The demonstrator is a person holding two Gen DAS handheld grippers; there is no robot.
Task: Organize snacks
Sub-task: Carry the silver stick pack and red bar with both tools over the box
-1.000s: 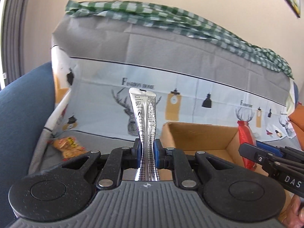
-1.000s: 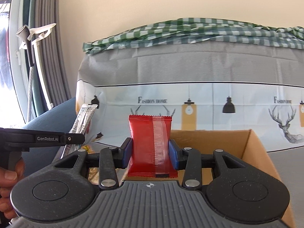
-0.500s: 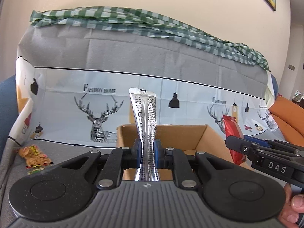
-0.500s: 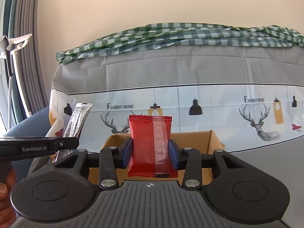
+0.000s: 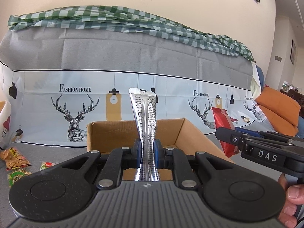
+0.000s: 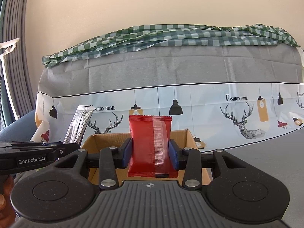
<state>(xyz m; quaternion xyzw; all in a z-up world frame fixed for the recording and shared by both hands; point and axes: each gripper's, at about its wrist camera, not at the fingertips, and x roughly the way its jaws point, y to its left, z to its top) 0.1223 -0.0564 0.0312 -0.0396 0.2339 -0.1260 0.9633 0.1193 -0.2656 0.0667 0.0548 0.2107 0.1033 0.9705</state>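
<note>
My left gripper (image 5: 147,152) is shut on a silver foil stick packet (image 5: 145,117) that stands upright between its blue pads. An open cardboard box (image 5: 191,133) sits right behind it on the grey sofa seat. My right gripper (image 6: 150,152) is shut on a red snack packet (image 6: 150,144), held upright in front of the same cardboard box (image 6: 190,136). In the left wrist view the red packet (image 5: 222,125) and the right gripper (image 5: 235,142) appear at the right, beside the box. In the right wrist view the silver packet (image 6: 78,125) and the left gripper (image 6: 57,146) show at the left.
Several small snack packets (image 5: 13,157) lie on the seat left of the box. The sofa back (image 5: 133,53), under a printed deer cover, rises behind the box, with a green checked cloth (image 5: 114,20) along its top. An orange cushion (image 5: 277,108) lies far right.
Both grippers have swept sideways along the sofa with their packets still held. The box now sits centred behind each gripper, and more loose snacks show at the left.
</note>
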